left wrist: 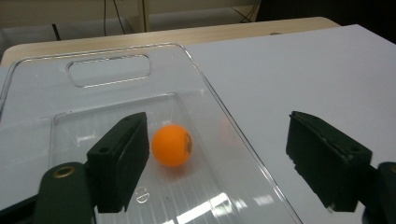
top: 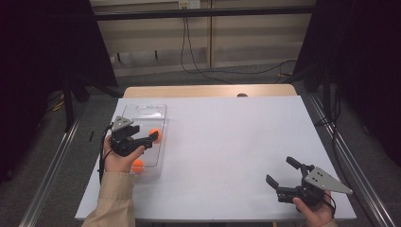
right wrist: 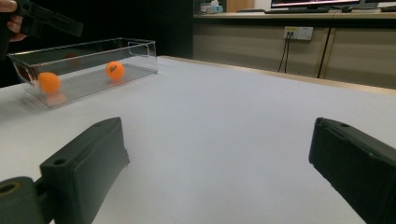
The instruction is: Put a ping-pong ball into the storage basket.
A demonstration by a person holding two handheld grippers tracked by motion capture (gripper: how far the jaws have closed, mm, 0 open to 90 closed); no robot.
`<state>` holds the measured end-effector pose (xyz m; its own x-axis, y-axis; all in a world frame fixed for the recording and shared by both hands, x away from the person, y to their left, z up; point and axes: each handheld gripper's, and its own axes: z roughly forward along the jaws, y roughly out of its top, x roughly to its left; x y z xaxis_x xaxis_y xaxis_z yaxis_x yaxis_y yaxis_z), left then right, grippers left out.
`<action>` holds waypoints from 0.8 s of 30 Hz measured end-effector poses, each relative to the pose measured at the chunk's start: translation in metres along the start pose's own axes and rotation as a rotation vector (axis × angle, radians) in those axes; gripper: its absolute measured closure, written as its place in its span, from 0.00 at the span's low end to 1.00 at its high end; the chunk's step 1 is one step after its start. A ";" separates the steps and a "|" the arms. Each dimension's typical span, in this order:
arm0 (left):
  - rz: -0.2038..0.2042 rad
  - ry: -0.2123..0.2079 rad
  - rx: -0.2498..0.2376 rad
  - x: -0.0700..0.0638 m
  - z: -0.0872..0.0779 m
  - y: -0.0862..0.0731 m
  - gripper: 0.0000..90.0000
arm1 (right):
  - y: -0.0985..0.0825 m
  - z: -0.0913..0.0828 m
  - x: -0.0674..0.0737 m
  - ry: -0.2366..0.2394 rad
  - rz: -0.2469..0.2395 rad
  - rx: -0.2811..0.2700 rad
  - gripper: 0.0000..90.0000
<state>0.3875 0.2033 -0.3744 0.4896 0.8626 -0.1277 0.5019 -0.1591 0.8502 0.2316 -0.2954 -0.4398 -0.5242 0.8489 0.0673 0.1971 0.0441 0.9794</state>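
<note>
A clear plastic tray (top: 143, 109) lies at the table's left side with two orange balls in it. One ball (top: 154, 134) rests near the tray's middle, the other ball (top: 137, 165) near its front end. My left gripper (top: 146, 134) hovers over the tray, open; in the left gripper view its jaws (left wrist: 219, 158) stand wide apart, and the ball (left wrist: 172, 144) lies on the tray floor (left wrist: 93, 135) beyond the left jaw, untouched. My right gripper (top: 280, 170) stands open and empty near the front right of the table. The right gripper view has the tray (right wrist: 84, 46) and both balls (right wrist: 115, 70) (right wrist: 48, 81) far off to the left.
The white tabletop (top: 227, 142) lies bare between the tray and the right gripper. A wooden strip (top: 208, 91) runs along the far edge. Cables (top: 189, 52) trail on the floor behind the table, and metal rails (top: 47, 179) flank both sides.
</note>
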 end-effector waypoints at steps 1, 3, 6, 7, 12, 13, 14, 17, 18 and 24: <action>-0.001 -0.004 -0.002 0.000 -0.003 -0.001 0.21 | 0.000 0.000 0.000 0.001 -0.002 0.001 0.03; -0.001 0.002 -0.022 -0.001 -0.009 -0.006 0.18 | 0.000 0.000 0.000 0.000 -0.002 0.002 0.03; -0.007 0.009 -0.040 -0.001 -0.015 -0.015 0.15 | 0.000 0.000 0.000 -0.001 0.003 0.001 0.03; -0.007 0.011 -0.043 0.000 -0.017 -0.017 0.14 | 0.000 0.000 0.000 -0.002 0.003 0.001 0.03; -0.021 0.014 -0.074 0.000 -0.028 -0.026 0.11 | 0.000 0.001 0.000 -0.002 -0.002 0.001 0.03; -0.020 0.014 -0.081 0.000 -0.031 -0.029 0.10 | 0.000 0.001 0.000 -0.002 -0.001 0.003 0.03; -0.018 0.013 -0.086 0.000 -0.032 -0.031 0.10 | 0.000 0.001 0.000 -0.001 -0.001 0.003 0.03; -0.020 0.014 -0.096 -0.001 -0.036 -0.035 0.08 | 0.000 0.001 0.000 -0.001 0.000 0.003 0.03; -0.023 0.008 -0.098 -0.002 -0.037 -0.037 0.08 | 0.000 0.001 0.000 0.000 -0.001 0.004 0.03; -0.015 -0.008 -0.125 -0.006 -0.043 -0.044 0.07 | 0.000 0.001 0.000 -0.001 0.001 0.003 0.03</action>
<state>0.3319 0.2258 -0.3893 0.4889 0.8603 -0.1446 0.4169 -0.0849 0.9050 0.2325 -0.2945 -0.4403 -0.5233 0.8494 0.0680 0.2000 0.0448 0.9788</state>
